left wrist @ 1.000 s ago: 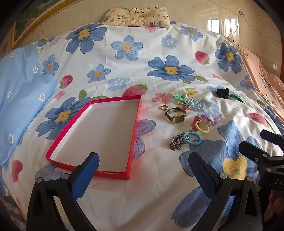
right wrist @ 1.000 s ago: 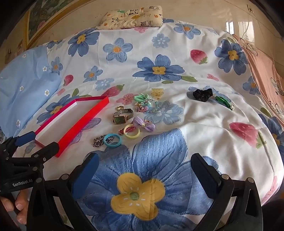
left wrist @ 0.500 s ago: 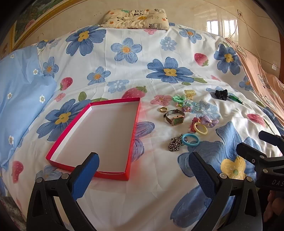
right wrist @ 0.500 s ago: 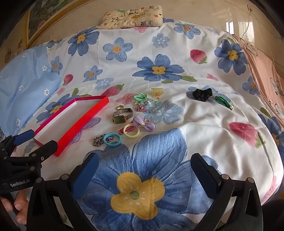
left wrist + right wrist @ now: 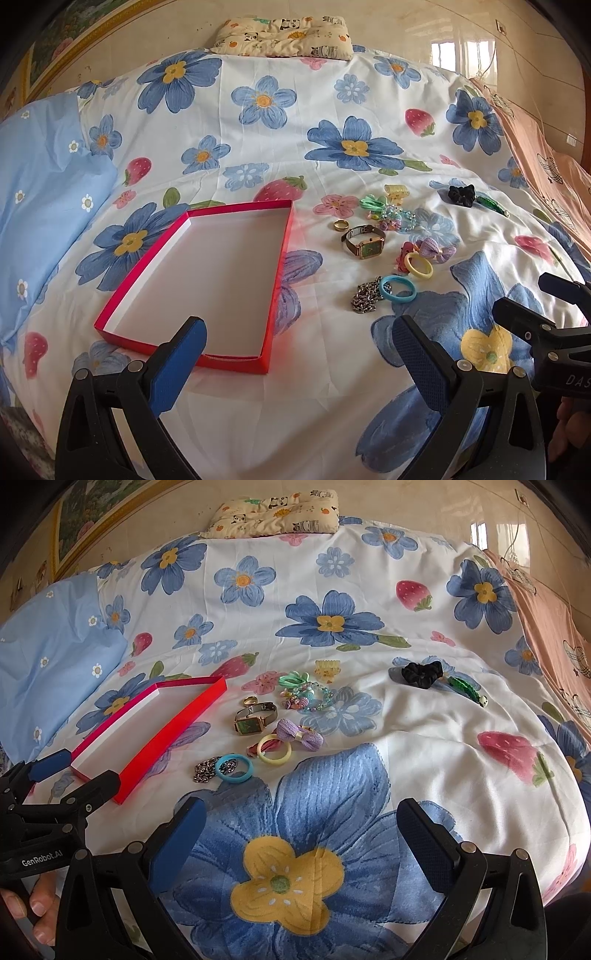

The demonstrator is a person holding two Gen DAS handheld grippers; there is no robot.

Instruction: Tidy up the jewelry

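Note:
An empty red box (image 5: 207,280) with a white floor lies on the flowered bedspread; it also shows in the right wrist view (image 5: 159,734). To its right lies a cluster of jewelry: a silver chain (image 5: 364,299), a blue ring bangle (image 5: 398,288), a yellow bangle (image 5: 418,265), a gold watch (image 5: 364,242), a gold ring (image 5: 340,225), a purple bow (image 5: 436,251) and beaded bracelets (image 5: 395,216). A black scrunchie (image 5: 421,674) and a green beaded piece (image 5: 465,690) lie further right. My left gripper (image 5: 295,354) is open over the box's near edge. My right gripper (image 5: 299,838) is open, near the jewelry.
A light blue pillow (image 5: 40,206) lies at the left, a panda-print cushion (image 5: 284,35) at the far end, and a peach blanket (image 5: 546,177) along the right edge. The bedspread bulges in soft folds (image 5: 443,731) at the right.
Both grippers have shifted slightly; the box and jewelry have not moved. Both jaws stay open.

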